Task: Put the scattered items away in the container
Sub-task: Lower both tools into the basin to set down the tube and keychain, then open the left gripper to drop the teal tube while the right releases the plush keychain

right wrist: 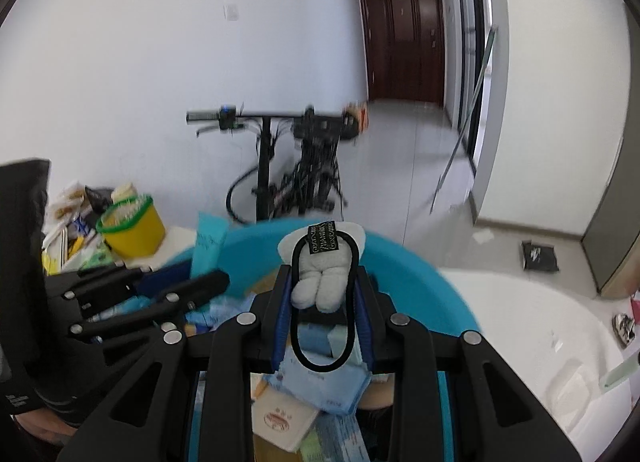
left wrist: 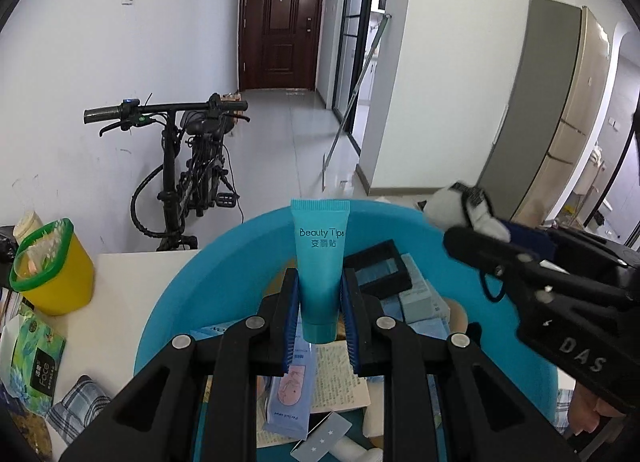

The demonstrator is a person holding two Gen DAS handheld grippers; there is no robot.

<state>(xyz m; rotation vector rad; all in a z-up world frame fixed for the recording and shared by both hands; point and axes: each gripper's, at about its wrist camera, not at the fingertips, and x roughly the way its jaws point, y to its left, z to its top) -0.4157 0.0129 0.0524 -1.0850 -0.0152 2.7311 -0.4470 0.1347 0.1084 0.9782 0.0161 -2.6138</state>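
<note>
we are holding 2 sets of tongs over a round blue basin (left wrist: 224, 258) that is sitting on a white worktop (left wrist: 132, 274). nearest to us in the left wrist view, the left tongs (left wrist: 322, 312) are clamping a teal tube (left wrist: 321, 258) between their blue pads, cap end toward the camera, crimped end pointing away. under them the basin is already holding a pink and blue sachet (left wrist: 289, 394), a printed leaflet (left wrist: 340, 378), pale blue boxes (left wrist: 420, 302) and a black framed case (left wrist: 380, 270).

in the right wrist view, the right tongs (right wrist: 322, 302) are pinching a black elastic hair tie (right wrist: 352, 302) that is carrying a small white plush figure (right wrist: 320, 282) with a black label (right wrist: 323, 238). the plush is sitting between the pads, the loop hanging back toward the camera. below it more packets are lying in the basin, among them a white card with a red seal (right wrist: 280, 418) and a light blue pack (right wrist: 320, 382). each set of tongs is showing at the side of the other's view, both hanging above the basin.

further off on the worktop a yellow tub with a green rim (left wrist: 52, 270) is standing left of the basin, with a green tissue pack (left wrist: 32, 358) and a checked cloth (left wrist: 76, 406) nearer us. beyond the worktop a black bicycle (left wrist: 188, 165) is leaning by the white wall, and a dark brown door (left wrist: 280, 25) is closing the far end of the hallway.
</note>
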